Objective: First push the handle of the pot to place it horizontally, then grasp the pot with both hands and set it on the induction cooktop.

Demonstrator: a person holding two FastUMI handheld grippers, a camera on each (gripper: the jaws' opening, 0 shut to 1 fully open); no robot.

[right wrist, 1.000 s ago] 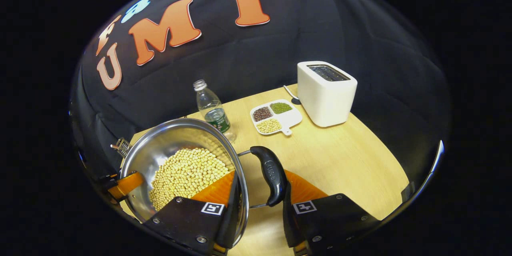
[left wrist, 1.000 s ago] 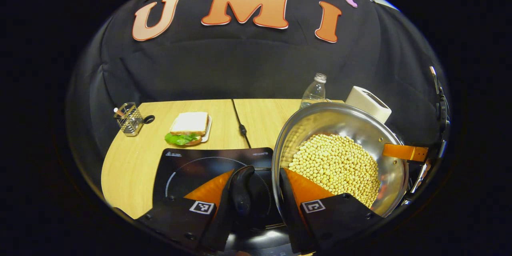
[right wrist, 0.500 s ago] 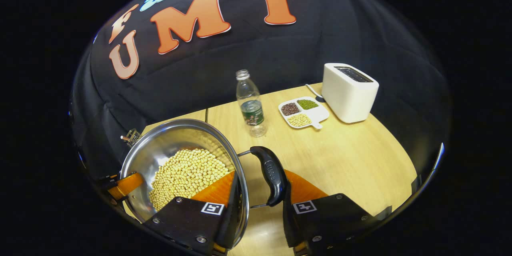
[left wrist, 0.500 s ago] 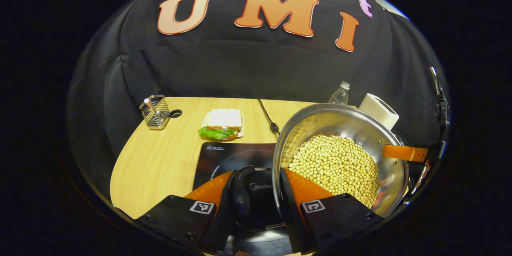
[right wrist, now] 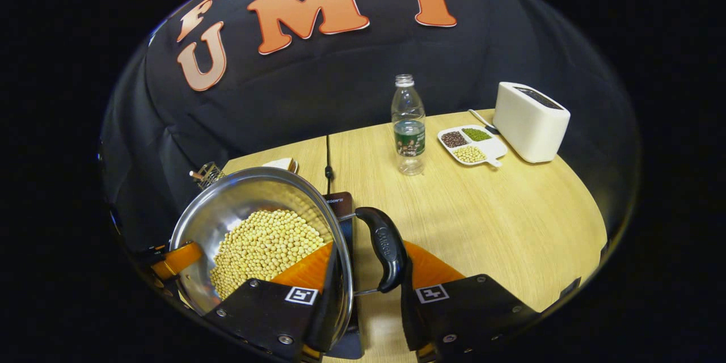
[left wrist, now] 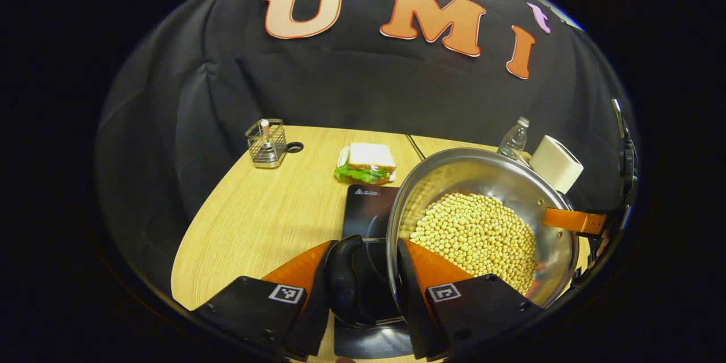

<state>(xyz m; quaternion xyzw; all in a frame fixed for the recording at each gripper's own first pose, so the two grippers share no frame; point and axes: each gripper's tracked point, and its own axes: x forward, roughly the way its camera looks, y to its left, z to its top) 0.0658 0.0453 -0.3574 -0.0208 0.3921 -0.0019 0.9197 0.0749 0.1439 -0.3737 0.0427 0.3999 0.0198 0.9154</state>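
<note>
Carried leftward over the induction cooktop (left wrist: 367, 210), the pot (left wrist: 482, 221) hangs between both tongs (left wrist: 363, 272) (right wrist: 366, 272), clamped on its handles.

We see a shiny steel pot (left wrist: 488, 181), half full of pale yellow beans (left wrist: 476, 235), held above the worktop with a black side handle (right wrist: 384, 247) at each end. The flat black induction cooktop (left wrist: 366, 212) lies beneath its left edge, partly covered.
</note>
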